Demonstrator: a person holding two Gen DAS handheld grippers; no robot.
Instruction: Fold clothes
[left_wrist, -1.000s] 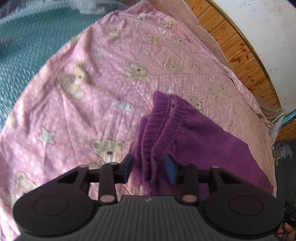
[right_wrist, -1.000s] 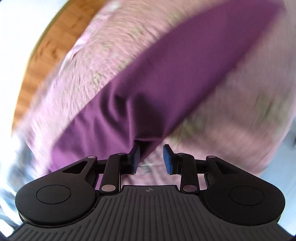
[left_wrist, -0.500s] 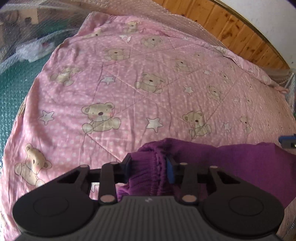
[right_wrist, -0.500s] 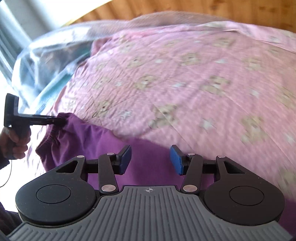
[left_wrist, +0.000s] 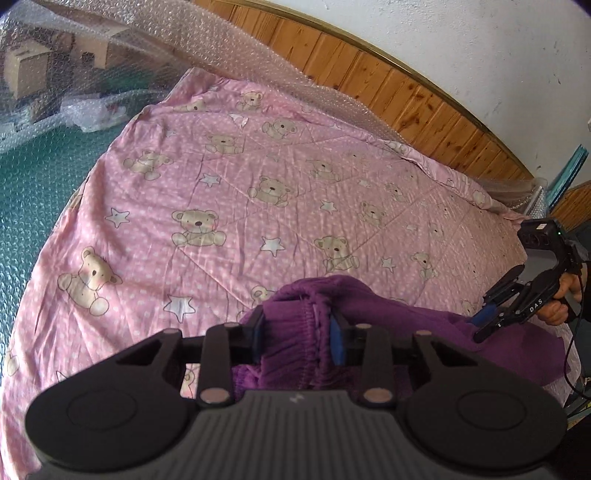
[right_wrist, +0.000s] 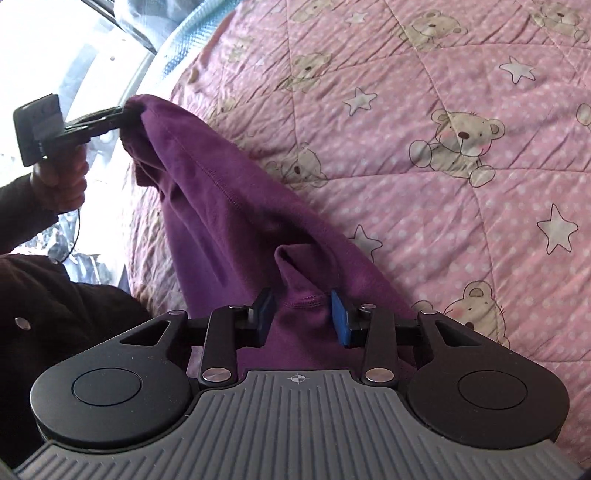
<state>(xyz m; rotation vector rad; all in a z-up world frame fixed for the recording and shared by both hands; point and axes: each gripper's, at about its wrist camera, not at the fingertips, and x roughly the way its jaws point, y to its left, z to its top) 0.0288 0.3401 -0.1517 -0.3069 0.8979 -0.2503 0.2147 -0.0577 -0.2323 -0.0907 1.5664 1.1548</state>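
Observation:
Purple trousers (left_wrist: 388, 306) with a gathered elastic waistband lie across the near side of a pink teddy-bear quilt (left_wrist: 221, 184). My left gripper (left_wrist: 297, 332) is shut on the bunched waistband. In the right wrist view the left gripper (right_wrist: 125, 114) holds that end of the trousers (right_wrist: 221, 192) raised off the quilt (right_wrist: 443, 92). My right gripper (right_wrist: 301, 317) is shut on a hemmed edge at the other end, and a fold stands up just beyond its blue pads. The left wrist view shows the right gripper (left_wrist: 484, 321) at the far right, on the fabric.
A wooden panel (left_wrist: 406, 99) and white wall run behind the bed. Bubble wrap (left_wrist: 229, 48) drapes over the far edge, with a green bubble-wrapped surface (left_wrist: 40, 177) and boxes (left_wrist: 26, 70) at left. A hand (right_wrist: 62, 177) and dark sleeve (right_wrist: 55, 314) sit at left.
Both grippers have swung round to face across the bed. The right gripper's fingers have narrowed onto the hem, and the left gripper has lifted the waistband end higher off the quilt.

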